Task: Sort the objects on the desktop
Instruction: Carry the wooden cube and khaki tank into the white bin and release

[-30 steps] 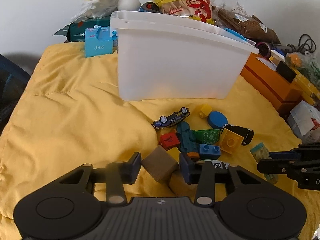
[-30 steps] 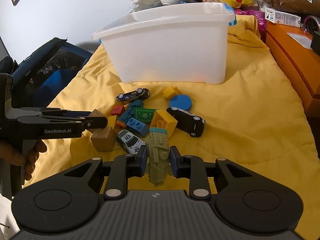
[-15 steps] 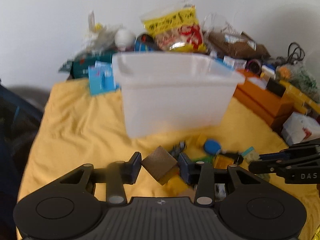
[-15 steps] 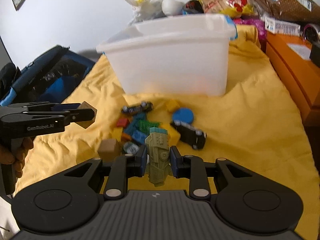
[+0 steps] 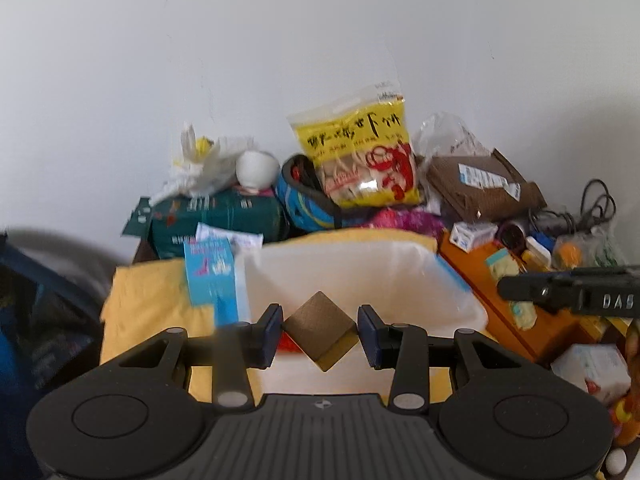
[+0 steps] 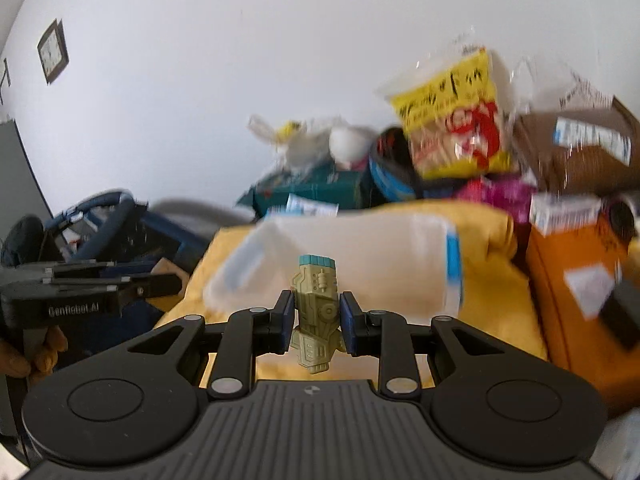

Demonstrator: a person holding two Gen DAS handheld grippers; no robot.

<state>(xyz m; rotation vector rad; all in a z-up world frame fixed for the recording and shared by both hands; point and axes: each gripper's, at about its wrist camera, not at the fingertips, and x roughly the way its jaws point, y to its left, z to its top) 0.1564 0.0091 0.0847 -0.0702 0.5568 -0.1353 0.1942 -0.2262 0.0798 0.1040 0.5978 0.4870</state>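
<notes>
Left tongs (image 5: 320,330): black ribbed body, blue pads, silver screws. Right tongs (image 6: 316,314): same; white lettering on side.

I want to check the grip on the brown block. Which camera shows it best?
The left wrist view: the brown block sits corner-up between the left gripper fingers. The right wrist view shows only a blurred sliver of it.

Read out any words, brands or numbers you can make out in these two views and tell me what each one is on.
"GenRobot.AI": side of the left gripper, seen from the right wrist.
"DAS": side of the right gripper, cut off at the picture's edge.
Yellow snack bag: large black characters, too blurred to read.
Green box, blue carton, brown parcel's label: print too small or blurred.
</notes>
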